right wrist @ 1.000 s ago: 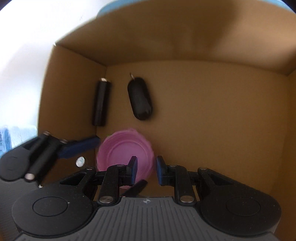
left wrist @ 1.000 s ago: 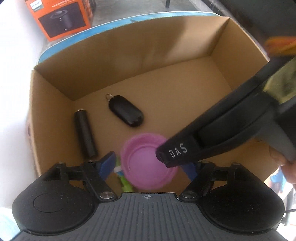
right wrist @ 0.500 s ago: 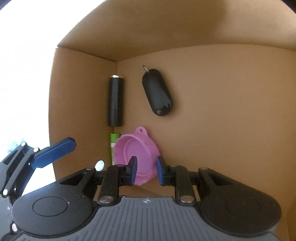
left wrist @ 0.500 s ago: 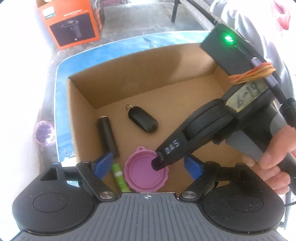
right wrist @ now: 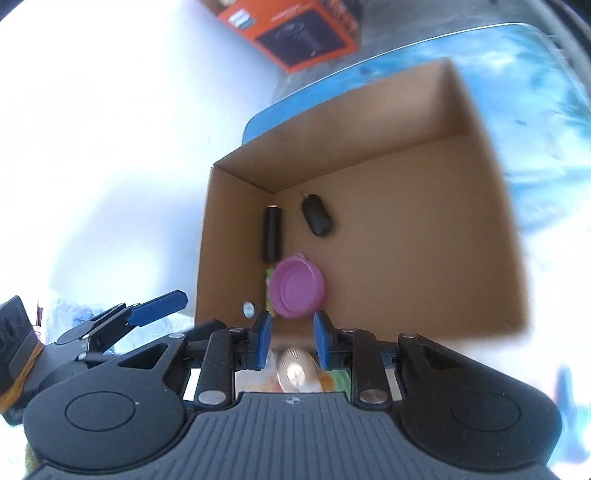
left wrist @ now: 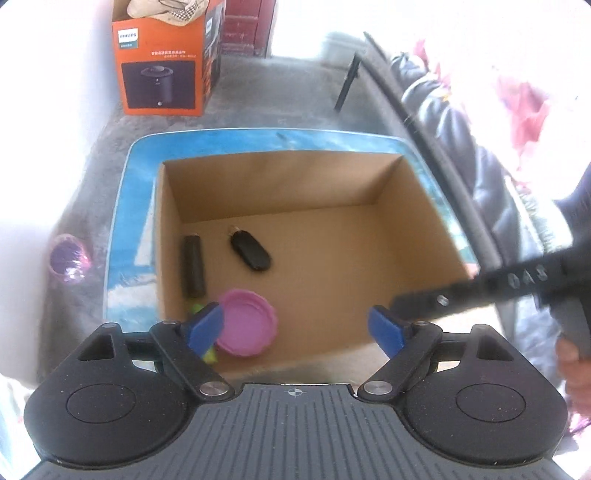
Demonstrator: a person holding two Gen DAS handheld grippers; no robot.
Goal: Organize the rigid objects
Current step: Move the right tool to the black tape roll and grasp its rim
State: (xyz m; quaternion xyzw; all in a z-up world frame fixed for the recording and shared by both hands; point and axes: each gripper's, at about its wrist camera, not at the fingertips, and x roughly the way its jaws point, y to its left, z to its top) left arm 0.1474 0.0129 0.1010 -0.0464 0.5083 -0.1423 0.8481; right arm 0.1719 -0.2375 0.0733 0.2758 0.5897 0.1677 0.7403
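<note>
A cardboard box (left wrist: 406,236) (right wrist: 480,229) holds a pink lid (left wrist: 247,321) (right wrist: 297,288), a black cylinder (left wrist: 194,266) (right wrist: 272,234), a black key fob (left wrist: 251,249) (right wrist: 316,218) and a green stick (left wrist: 210,355) (right wrist: 269,280) partly hidden by the lid. My left gripper (left wrist: 301,326) is open and empty above the box's near wall. My right gripper (right wrist: 291,341) is open a little, empty, raised above the near wall. In the left wrist view it (left wrist: 436,301) sits at the right.
The box stands on a blue patterned table (left wrist: 122,240) (right wrist: 546,110). An orange Philips carton (left wrist: 162,62) (right wrist: 295,33) stands on the floor beyond. A purple cup (left wrist: 68,258) lies off the table's left. A round tan object (right wrist: 295,369) lies below my right gripper.
Both grippers have pulled up and back out of the box. The right gripper let go of the pink lid, which now lies on the box floor.
</note>
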